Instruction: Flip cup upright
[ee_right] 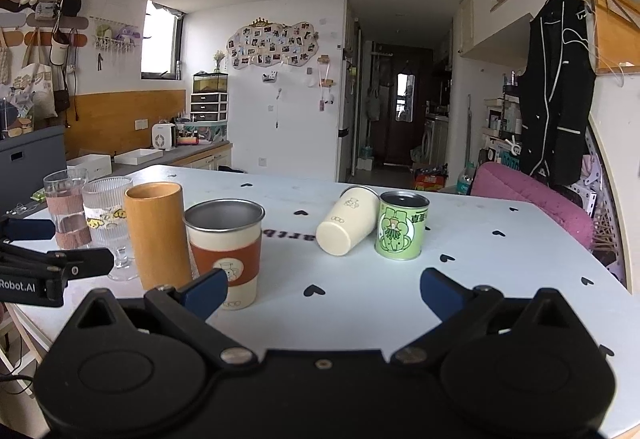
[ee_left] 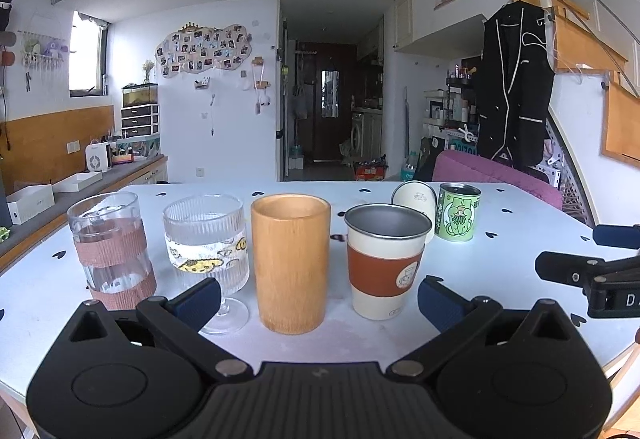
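Note:
A cream cup [ee_right: 347,221] lies on its side on the white table [ee_right: 500,279], base toward me, leaning against a green can [ee_right: 401,225]. In the left wrist view this cup [ee_left: 416,199] shows behind the sleeved cup. My right gripper [ee_right: 324,293] is open and empty, short of the lying cup. My left gripper [ee_left: 319,299] is open and empty, in front of an upright wooden cup [ee_left: 291,265]. The left gripper also shows at the left of the right wrist view [ee_right: 56,259]; the right one shows at the right of the left wrist view [ee_left: 592,255].
Upright in a row: a glass with pink bands [ee_left: 112,249], a ribbed stemmed glass [ee_left: 208,239], the wooden cup, a metal-rimmed cup with a brown sleeve [ee_left: 382,261]. The green can [ee_left: 457,213] stands behind. A pink chair [ee_right: 536,195] is beyond the table's far right edge.

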Action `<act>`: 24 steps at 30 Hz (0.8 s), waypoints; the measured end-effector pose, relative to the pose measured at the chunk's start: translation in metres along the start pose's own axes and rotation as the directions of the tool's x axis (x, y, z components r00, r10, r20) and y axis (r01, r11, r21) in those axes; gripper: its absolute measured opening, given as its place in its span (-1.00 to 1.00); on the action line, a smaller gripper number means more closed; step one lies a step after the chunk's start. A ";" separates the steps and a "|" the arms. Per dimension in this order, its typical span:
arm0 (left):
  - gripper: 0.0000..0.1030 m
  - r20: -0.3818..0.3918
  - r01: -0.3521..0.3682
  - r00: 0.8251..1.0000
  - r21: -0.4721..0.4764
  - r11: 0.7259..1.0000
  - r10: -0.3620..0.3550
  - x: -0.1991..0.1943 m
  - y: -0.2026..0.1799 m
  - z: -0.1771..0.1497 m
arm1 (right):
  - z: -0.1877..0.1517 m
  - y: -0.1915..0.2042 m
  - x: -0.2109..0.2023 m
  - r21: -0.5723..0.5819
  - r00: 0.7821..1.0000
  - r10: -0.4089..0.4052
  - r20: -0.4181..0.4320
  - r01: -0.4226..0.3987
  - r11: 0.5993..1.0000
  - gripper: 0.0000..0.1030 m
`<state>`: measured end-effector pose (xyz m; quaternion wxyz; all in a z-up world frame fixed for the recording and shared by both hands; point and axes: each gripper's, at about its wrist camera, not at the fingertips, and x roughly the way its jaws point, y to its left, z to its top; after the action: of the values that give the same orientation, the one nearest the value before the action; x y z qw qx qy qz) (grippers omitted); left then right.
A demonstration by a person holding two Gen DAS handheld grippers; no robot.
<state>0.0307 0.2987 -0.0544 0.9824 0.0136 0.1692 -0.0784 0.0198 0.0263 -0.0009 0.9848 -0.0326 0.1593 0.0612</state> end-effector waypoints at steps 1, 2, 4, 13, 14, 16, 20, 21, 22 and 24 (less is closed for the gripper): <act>1.00 0.000 0.000 1.000 -0.001 1.000 0.000 0.000 0.000 0.000 | 0.000 0.000 0.000 -0.001 1.000 0.000 0.000 0.000 1.000 1.00; 1.00 0.000 0.000 1.000 -0.002 1.000 0.000 0.000 0.000 0.000 | 0.000 0.000 0.000 -0.001 1.000 0.001 0.001 -0.001 1.000 1.00; 1.00 0.000 -0.001 1.000 -0.002 1.000 0.001 0.000 0.000 0.000 | 0.000 0.000 0.000 0.001 1.000 -0.001 -0.001 0.001 1.000 1.00; 1.00 -0.003 -0.006 1.000 -0.005 1.000 0.006 0.000 0.000 0.000 | 0.000 0.000 0.000 0.001 1.000 -0.001 0.000 0.001 1.000 1.00; 1.00 -0.003 -0.006 1.000 -0.006 1.000 0.006 -0.001 0.000 0.000 | 0.000 0.000 0.000 0.000 1.000 -0.001 0.000 0.001 1.000 1.00; 1.00 -0.003 -0.006 1.000 -0.005 1.000 0.006 -0.001 0.000 0.000 | 0.000 0.000 0.000 0.000 1.000 0.000 0.000 0.000 1.000 1.00; 1.00 -0.002 -0.004 1.000 -0.005 1.000 0.004 -0.001 0.000 0.000 | 0.000 0.000 0.000 0.000 1.000 0.000 0.000 0.000 1.000 1.00; 1.00 -0.003 -0.005 1.000 -0.004 1.000 0.005 -0.001 -0.001 0.000 | 0.000 0.001 0.000 0.000 1.000 -0.001 0.000 0.001 1.000 1.00; 1.00 -0.003 -0.006 1.000 -0.004 1.000 0.006 -0.001 -0.001 0.000 | 0.000 0.001 0.000 0.000 1.000 -0.001 0.000 0.001 1.000 1.00; 1.00 -0.003 -0.005 1.000 -0.005 1.000 0.005 -0.001 -0.001 0.000 | 0.000 0.001 0.000 0.000 1.000 -0.001 0.000 0.001 1.000 1.00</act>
<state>0.0294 0.2984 -0.0537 0.9824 0.0117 0.1708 -0.0753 0.0196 0.0268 -0.0009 0.9848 -0.0326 0.1595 0.0606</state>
